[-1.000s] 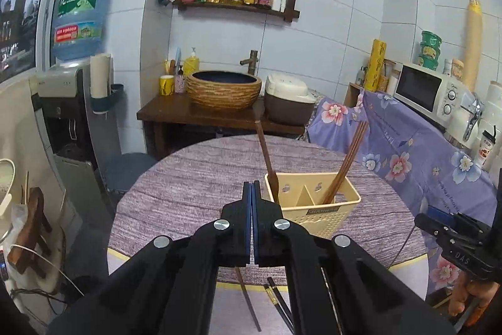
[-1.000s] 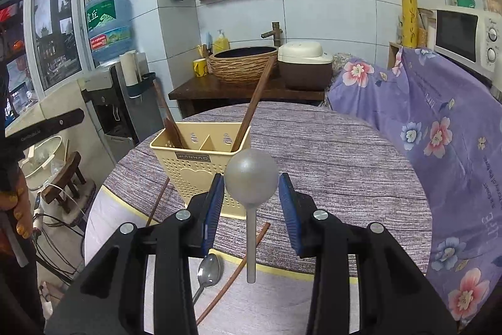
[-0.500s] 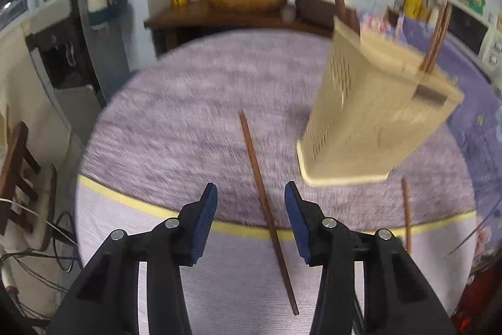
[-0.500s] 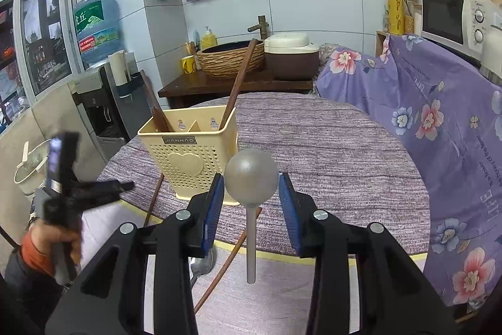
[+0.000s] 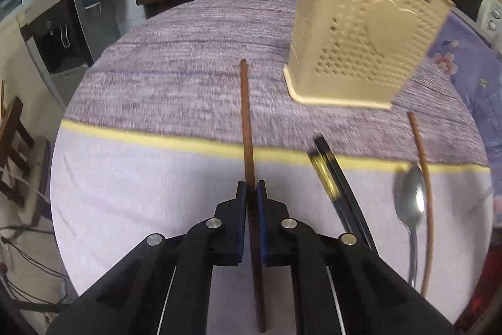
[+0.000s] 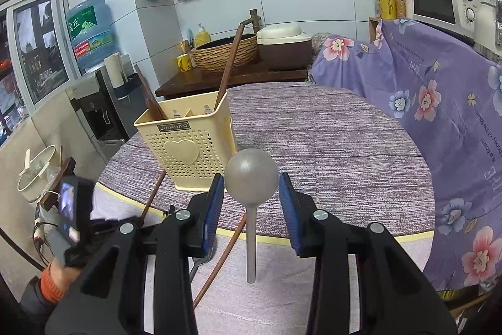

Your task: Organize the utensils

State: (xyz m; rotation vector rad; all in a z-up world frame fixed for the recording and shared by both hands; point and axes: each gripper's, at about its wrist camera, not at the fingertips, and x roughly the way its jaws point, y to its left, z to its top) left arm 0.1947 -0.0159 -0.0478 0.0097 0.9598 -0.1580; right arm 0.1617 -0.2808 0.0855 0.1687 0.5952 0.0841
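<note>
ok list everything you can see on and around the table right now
utensil holder: one, cream, on the table's purple mat, chopsticks standing inside
brown chopsticks: two lying loose, one between the left fingers, one beside the spoon
black chopsticks: a pair, near the table edge
spoon: one, silver, near the edge
ladle: one, grey, between the right fingers
microwave: one, white, far right
water bottle: one, blue, left
left gripper: closed on a chopstick
right gripper: around the ladle
</note>
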